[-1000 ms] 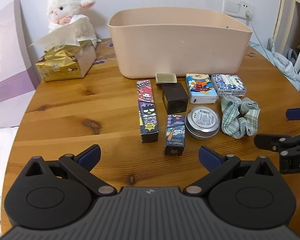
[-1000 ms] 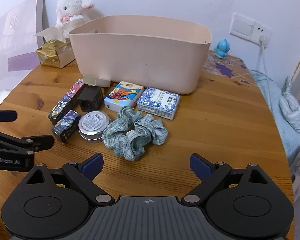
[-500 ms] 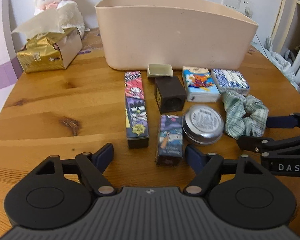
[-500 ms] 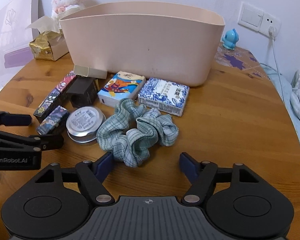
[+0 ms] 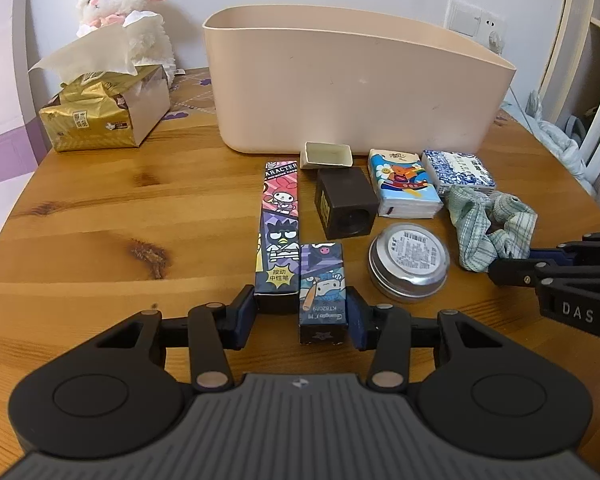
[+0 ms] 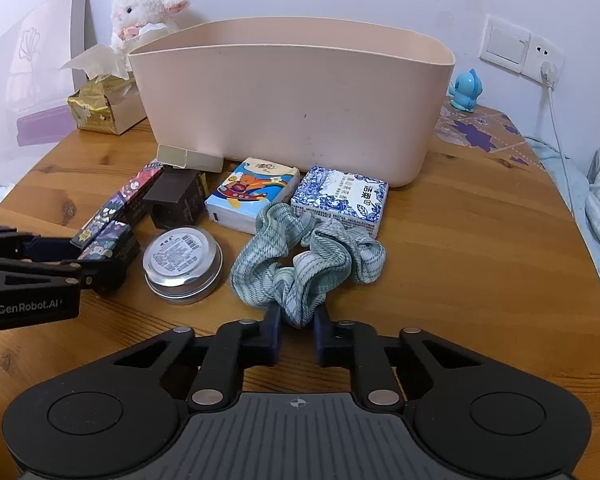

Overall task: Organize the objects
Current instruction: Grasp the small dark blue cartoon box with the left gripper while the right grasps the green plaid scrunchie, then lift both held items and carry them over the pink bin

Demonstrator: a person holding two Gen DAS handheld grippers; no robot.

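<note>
At a round wooden table (image 5: 100, 208), I work two grippers at once in front of the pink bin (image 5: 352, 92), which stands at the back of the table. My left gripper (image 5: 300, 316) is closing around two cartoon boxes lying side by side: the short purple box (image 5: 323, 280) sits against the right pad, and the near end of the long character box (image 5: 280, 228) sits against the left pad; I cannot tell whether the pads already press on them. My right gripper (image 6: 296, 332) has shut on the near fold of the green checked scrunchie (image 6: 304, 256), pinching the cloth between its blue pads.

Everything else to be sorted lies in a cluster just in front of the bin. The dark brown block (image 5: 346, 208) rests close before the bin's front wall, with a small cream tray (image 5: 327, 155) between them, touching the bin. The cartoon tissue pack (image 5: 404, 184) and the blue-and-white tissue pack (image 5: 458, 170) lie side by side, also close to the bin's front. The round metal tin (image 5: 408, 262) sits farther out from the bin, between the purple box and the scrunchie.

Left of the bin stands a gold tissue box (image 5: 100, 116), and behind that a white plush lamb (image 5: 128, 8). To the bin's right, against the wall, is a small blue figurine (image 6: 466, 90).
</note>
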